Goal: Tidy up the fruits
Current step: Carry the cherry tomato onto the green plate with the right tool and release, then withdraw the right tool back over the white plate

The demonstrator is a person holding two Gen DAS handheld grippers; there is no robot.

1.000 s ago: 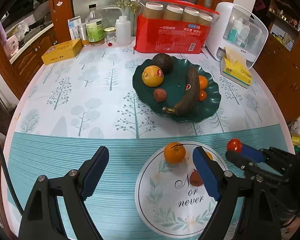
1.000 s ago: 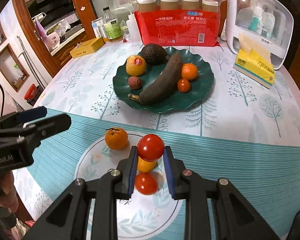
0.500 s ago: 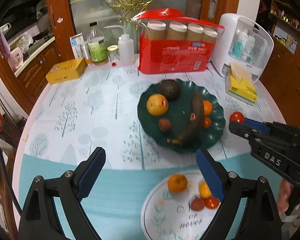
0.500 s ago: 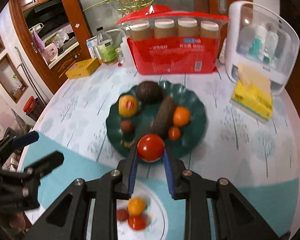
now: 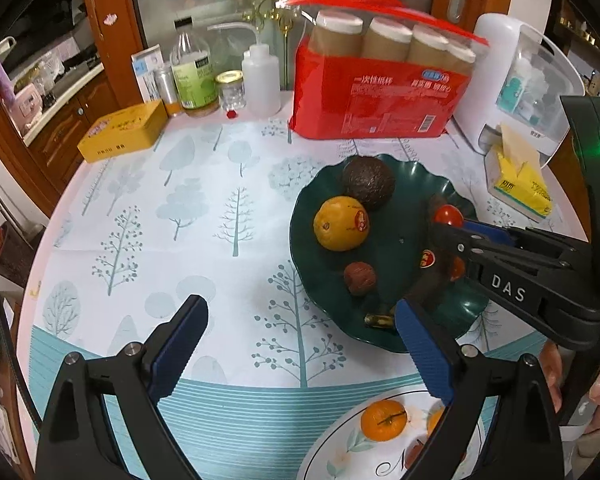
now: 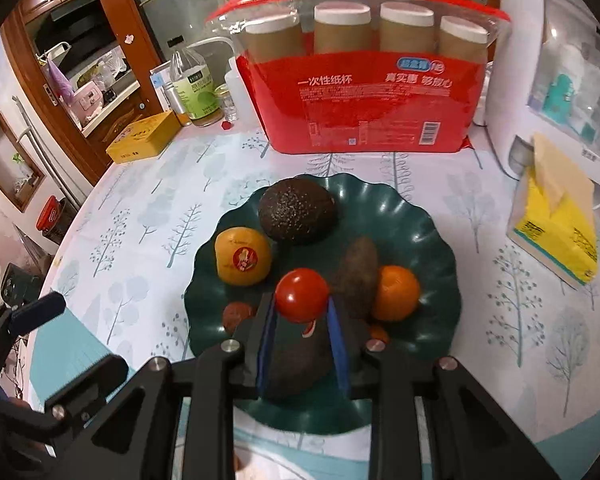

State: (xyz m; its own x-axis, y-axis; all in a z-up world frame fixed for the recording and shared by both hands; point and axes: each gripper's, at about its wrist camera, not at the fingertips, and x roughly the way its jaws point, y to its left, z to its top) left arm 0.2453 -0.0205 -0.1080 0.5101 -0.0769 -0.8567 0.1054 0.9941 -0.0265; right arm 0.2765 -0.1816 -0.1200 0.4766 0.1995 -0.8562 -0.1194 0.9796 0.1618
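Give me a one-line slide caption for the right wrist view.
Right gripper holds a red tomato above the dark green plate of fruit.

At frame centre a glossy red tomato [image 6: 302, 294] sits between blue pads on a black right gripper [image 6: 302, 322]. Behind it, a dark green scalloped plate [image 6: 432, 240] carries a dark brown speckled avocado [image 6: 296, 212], a yellow-orange fruit [image 6: 242, 262] with a red sticker, and an orange mandarin [image 6: 396, 292]. The tablecloth [image 6: 148, 216] is white with pale blue-grey trees; its lower band is teal with thin white stripes. At upper centre stands a red pack [image 6: 364, 108] holding 4 tan, white-capped cup stacks
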